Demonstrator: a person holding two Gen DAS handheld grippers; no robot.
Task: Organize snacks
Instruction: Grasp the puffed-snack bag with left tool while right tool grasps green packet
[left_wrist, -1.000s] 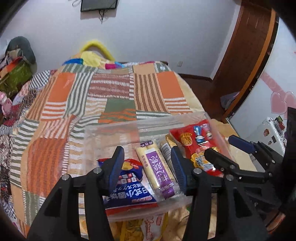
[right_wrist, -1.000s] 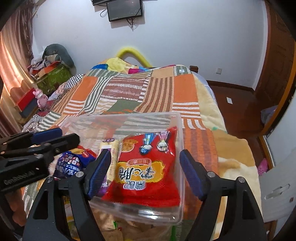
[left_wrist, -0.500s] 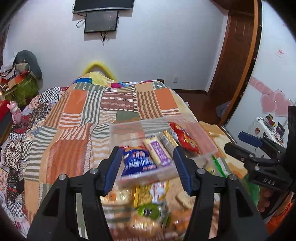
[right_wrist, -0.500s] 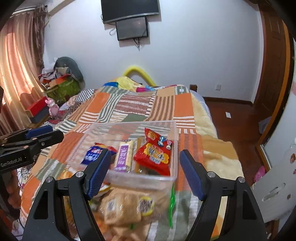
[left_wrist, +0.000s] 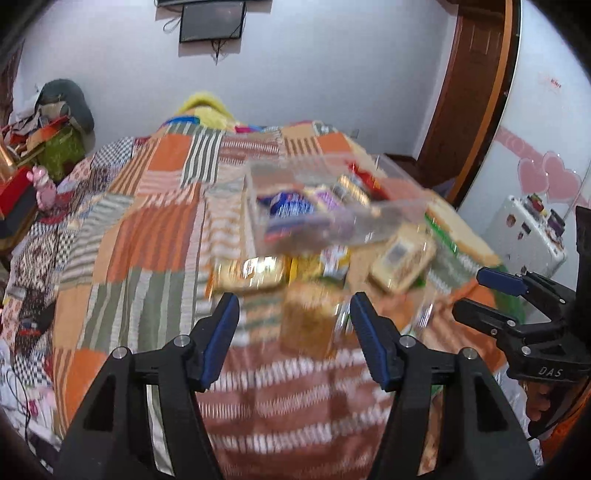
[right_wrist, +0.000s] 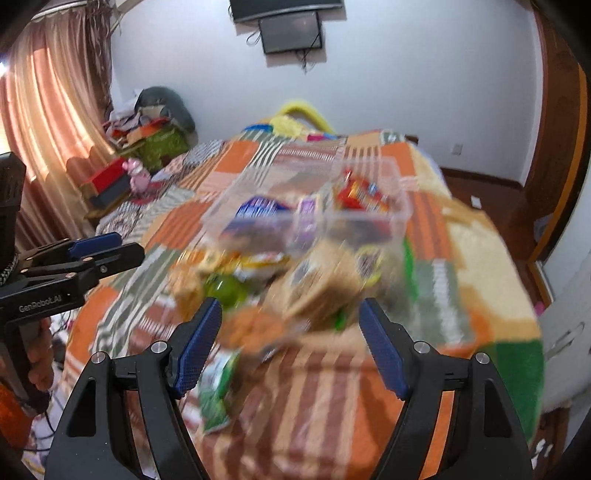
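Observation:
A clear plastic bin (left_wrist: 332, 221) (right_wrist: 369, 221) stands on the bed and holds a blue packet (left_wrist: 288, 206), a purple-labelled packet (right_wrist: 306, 210) and a red packet (right_wrist: 358, 195). A blurred heap of loose snack packs (left_wrist: 314, 280) (right_wrist: 295, 284) lies on the quilt in front of the bin. My left gripper (left_wrist: 295, 328) is open and empty, held back above the near quilt. My right gripper (right_wrist: 291, 339) is open and empty, also back from the heap. Each gripper shows in the other's view: the right one (left_wrist: 491, 291) and the left one (right_wrist: 107, 247).
The bed has an orange, green and striped patchwork quilt (left_wrist: 147, 240). A yellow cushion (left_wrist: 203, 107) lies at its far end. Clutter and a pink toy (right_wrist: 136, 173) sit at the left by the curtain. A wooden door (left_wrist: 472, 92) is at the right.
Both grippers have pulled back and up from the bin. The bin now looks smaller and farther, and the loose snack heap in front of it has come into view.

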